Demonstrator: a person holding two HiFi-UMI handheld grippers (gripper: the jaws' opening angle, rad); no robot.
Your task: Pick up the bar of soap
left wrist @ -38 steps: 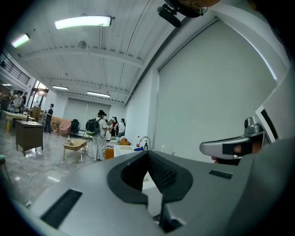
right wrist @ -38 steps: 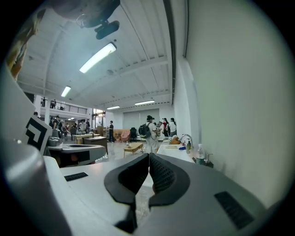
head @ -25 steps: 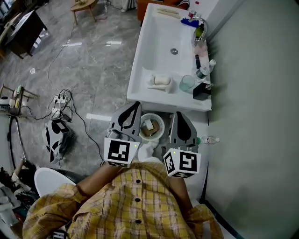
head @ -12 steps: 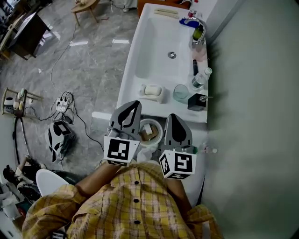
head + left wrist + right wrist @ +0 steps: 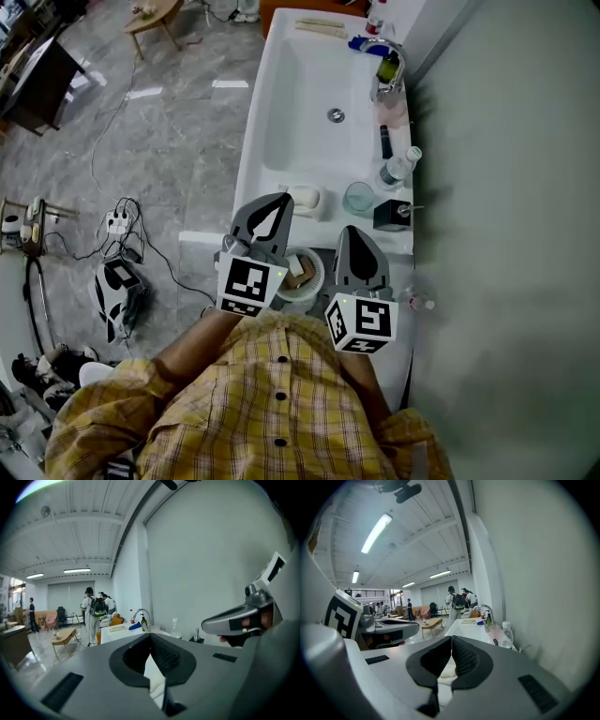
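Note:
The pale bar of soap [image 5: 307,197] lies in a white dish [image 5: 314,208] on the near left rim of the white sink [image 5: 281,103]. My left gripper [image 5: 280,200] is shut and empty, and its tips show just left of the soap in the head view; whether they touch it I cannot tell. In the left gripper view its jaws [image 5: 150,635] meet over the white counter. To the right and nearer the person, my right gripper [image 5: 352,232] is also shut and empty, short of the counter's front edge; its own view shows the jaws [image 5: 451,638] closed.
A clear glass [image 5: 358,197], a black dispenser [image 5: 389,216] and a small bottle [image 5: 395,171] stand right of the soap. The tap [image 5: 379,53] is at the far end. A round bin [image 5: 302,272] sits below the counter. A wall runs along the right. People [image 5: 94,609] stand far off.
Both grippers have come forward toward the sink, the left one further, so its tips now show beside the soap dish. Both stayed shut.

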